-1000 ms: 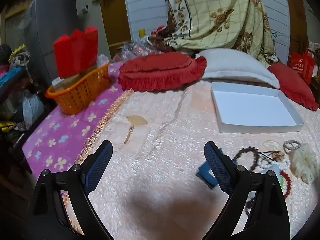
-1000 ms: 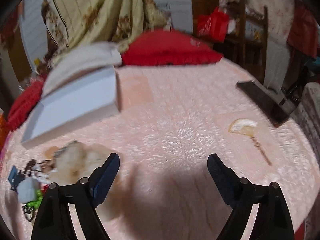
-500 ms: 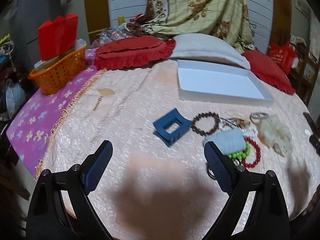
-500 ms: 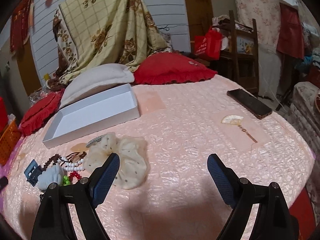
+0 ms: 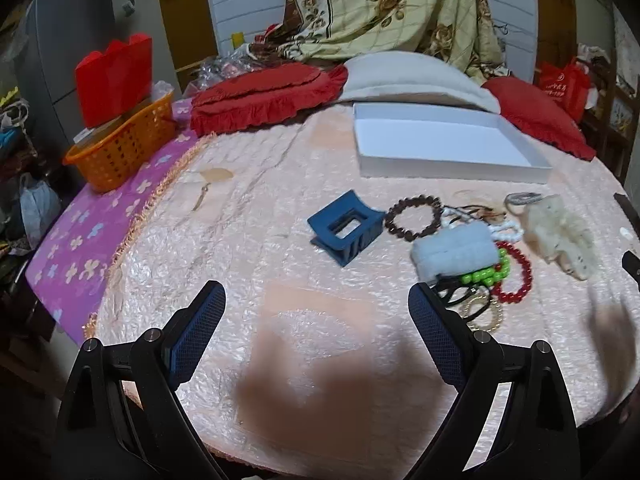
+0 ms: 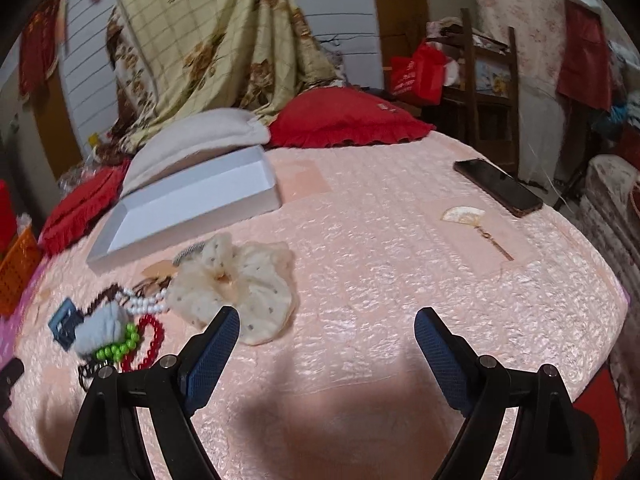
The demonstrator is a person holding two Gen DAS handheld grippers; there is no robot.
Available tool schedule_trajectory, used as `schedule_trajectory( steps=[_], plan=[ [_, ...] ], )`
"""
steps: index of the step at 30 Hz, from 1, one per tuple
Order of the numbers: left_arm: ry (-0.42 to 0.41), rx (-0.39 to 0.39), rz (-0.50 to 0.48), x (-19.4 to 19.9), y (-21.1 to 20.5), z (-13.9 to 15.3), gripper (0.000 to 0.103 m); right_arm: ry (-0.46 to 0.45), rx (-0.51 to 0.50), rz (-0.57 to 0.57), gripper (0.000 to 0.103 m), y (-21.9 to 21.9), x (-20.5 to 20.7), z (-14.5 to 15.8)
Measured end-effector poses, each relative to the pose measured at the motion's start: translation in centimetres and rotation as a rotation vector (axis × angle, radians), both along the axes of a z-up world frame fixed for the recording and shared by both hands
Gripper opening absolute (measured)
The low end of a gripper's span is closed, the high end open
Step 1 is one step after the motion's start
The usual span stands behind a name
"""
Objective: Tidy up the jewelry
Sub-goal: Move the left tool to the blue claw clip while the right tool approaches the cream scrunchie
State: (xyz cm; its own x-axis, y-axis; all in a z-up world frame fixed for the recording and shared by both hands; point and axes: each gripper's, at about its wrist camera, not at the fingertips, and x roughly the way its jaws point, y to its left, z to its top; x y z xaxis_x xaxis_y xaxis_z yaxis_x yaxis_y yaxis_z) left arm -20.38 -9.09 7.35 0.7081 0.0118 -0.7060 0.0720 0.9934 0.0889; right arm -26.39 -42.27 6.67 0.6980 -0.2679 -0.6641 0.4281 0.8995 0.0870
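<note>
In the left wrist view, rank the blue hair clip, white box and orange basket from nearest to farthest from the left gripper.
1. Blue hair clip: just ahead of the left gripper, slightly right.
2. Orange basket: far left, on the purple cloth.
3. White box: beyond the jewelry, toward the pillows. Basket and box are close to call.

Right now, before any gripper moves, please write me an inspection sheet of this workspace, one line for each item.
Surface: pink quilted bedspread, purple flowered cloth at its left edge.
Job's things: white box empty; blue hair claw, brown bead bracelet, pale blue clip, green beads, red bead bracelet, pearl strand and cream scrunchie heaped in front of it.
Clutter: black phone, orange basket.
Grippers: left gripper and right gripper both open, holding nothing.
Cables: nothing seen.
Surroundings: red pillows, white pillow, draped floral blanket.
</note>
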Motion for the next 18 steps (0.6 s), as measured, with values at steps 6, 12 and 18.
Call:
schedule_trajectory(
  steps=[6,12,18],
  plan=[
    [0.029,0.008,-0.004,0.9,1.0,-0.9,0.093,0.022,0.001,0.085,0.087,1.5,1.2,-0.1],
    [0.018,-0.012,0.023,2.5,3.9,-0.4,0.093,0.049,-0.002,0.17,0.081,2.4,3.2,0.0],
    [0.035,0.043,0.047,4.5,5.3,-0.8,0.093,0.099,-0.015,0.196,0.081,2.7,5.3,-0.4]
  ],
)
